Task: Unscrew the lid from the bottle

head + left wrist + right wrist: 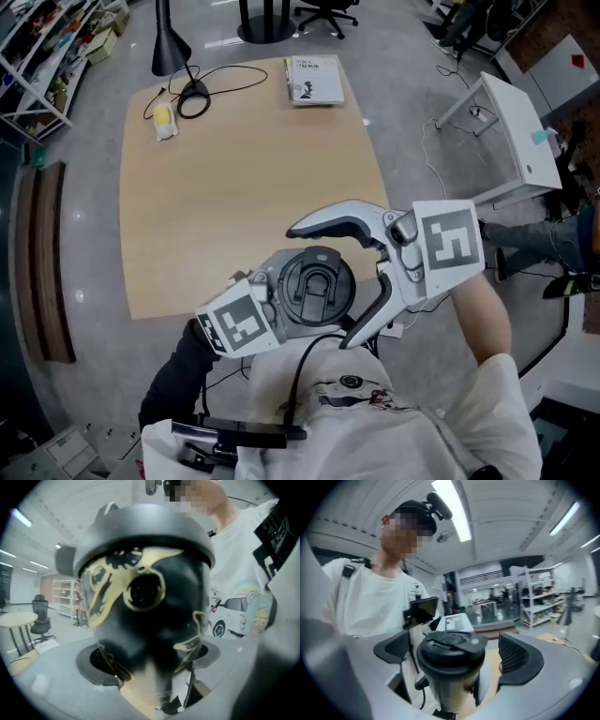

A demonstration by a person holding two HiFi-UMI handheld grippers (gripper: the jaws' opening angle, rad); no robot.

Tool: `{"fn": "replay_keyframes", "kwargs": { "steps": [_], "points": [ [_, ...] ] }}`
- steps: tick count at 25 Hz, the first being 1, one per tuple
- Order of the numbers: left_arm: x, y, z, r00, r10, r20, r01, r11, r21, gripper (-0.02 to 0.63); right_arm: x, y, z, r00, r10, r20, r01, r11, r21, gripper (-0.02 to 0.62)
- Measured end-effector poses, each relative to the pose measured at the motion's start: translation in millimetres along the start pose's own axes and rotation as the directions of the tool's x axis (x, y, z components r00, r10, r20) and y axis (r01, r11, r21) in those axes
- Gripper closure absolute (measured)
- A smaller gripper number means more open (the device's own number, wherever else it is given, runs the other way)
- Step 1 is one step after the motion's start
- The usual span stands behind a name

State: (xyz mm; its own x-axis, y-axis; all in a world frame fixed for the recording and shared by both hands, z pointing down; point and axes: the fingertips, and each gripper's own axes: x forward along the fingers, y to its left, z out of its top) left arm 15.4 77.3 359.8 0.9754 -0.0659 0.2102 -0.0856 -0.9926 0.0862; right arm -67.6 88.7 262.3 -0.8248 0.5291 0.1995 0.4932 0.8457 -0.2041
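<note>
Close to the person's chest, the left tongs [150,657] clamp the black-and-yellow bottle [154,616] by its body, probably rigid and smooth; the right tongs [457,652] gape wide around the lid [317,289], touching nothing. Its rim looks the likeliest purchase, above the surface's [244,187] near edge.

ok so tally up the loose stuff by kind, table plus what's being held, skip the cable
bottle: 1
lid, on the bottle: 1
book: 1
lamp: 1
small yellow thing, too small to identify: 1
total: 5
</note>
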Motion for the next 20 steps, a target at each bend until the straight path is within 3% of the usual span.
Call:
{"fn": "replay_keyframes", "kwargs": {
  "steps": [1,3,5,6,7,10,12,14,15,17,18,19,20],
  "points": [
    [-6,12,-3,0.997,0.080,-0.008,-0.080,0.997,-0.006,0.189,-3,-11,-3,0.993,-0.114,0.001,0.114,0.993,0.020,0.005],
    [-18,35,-12,0.973,0.227,-0.042,-0.228,0.974,-0.014,0.190,-1,-27,-14,0.951,-0.305,-0.043,0.305,0.952,0.003,0.005],
    [-25,46,-23,0.949,0.301,-0.098,-0.302,0.953,0.007,0.189,11,-40,-17,0.908,-0.413,-0.062,0.408,0.909,-0.081,0.006],
    [-26,47,-27,0.946,0.304,-0.116,-0.304,0.952,0.019,0.189,18,-46,-15,0.902,-0.428,-0.055,0.419,0.899,-0.126,0.030],
    [-27,46,-29,0.949,0.290,-0.122,-0.289,0.957,0.026,0.189,25,-48,-13,0.910,-0.411,-0.055,0.398,0.903,-0.163,0.098],
    [-26,28,-28,0.978,0.173,-0.117,-0.168,0.984,0.054,0.189,30,-30,-15,0.968,-0.233,-0.093,0.210,0.955,-0.209,0.102],
    [-22,12,-23,0.992,0.067,-0.103,-0.060,0.996,0.068,0.189,25,-15,-10,0.992,-0.115,-0.045,0.105,0.979,-0.175,0.103],
    [-17,3,-19,0.996,-0.002,-0.092,0.008,0.998,0.064,0.189,15,-12,1,0.996,-0.070,0.060,0.078,0.986,-0.150,0.103],
    [-14,3,-19,0.996,-0.011,-0.086,0.016,0.998,0.055,0.189,9,-18,14,0.990,-0.086,0.112,0.101,0.986,-0.136,0.103],
    [-13,17,-19,0.998,0.033,-0.053,-0.033,0.999,0.011,0.189,-9,-39,42,0.959,-0.206,0.196,0.232,0.965,-0.123,0.103],
    [-16,30,-18,0.996,0.091,-0.022,-0.092,0.995,-0.024,0.189,-25,-53,48,0.924,-0.309,0.227,0.342,0.931,-0.126,0.102],
    [-23,48,-18,0.985,0.175,0.009,-0.174,0.983,-0.066,0.189,-45,-68,47,0.867,-0.434,0.244,0.473,0.871,-0.131,0.103],
    [-35,69,-20,0.959,0.280,0.031,-0.275,0.955,-0.110,0.189,-68,-83,40,0.786,-0.566,0.250,0.607,0.784,-0.131,0.103]
  ]
}}
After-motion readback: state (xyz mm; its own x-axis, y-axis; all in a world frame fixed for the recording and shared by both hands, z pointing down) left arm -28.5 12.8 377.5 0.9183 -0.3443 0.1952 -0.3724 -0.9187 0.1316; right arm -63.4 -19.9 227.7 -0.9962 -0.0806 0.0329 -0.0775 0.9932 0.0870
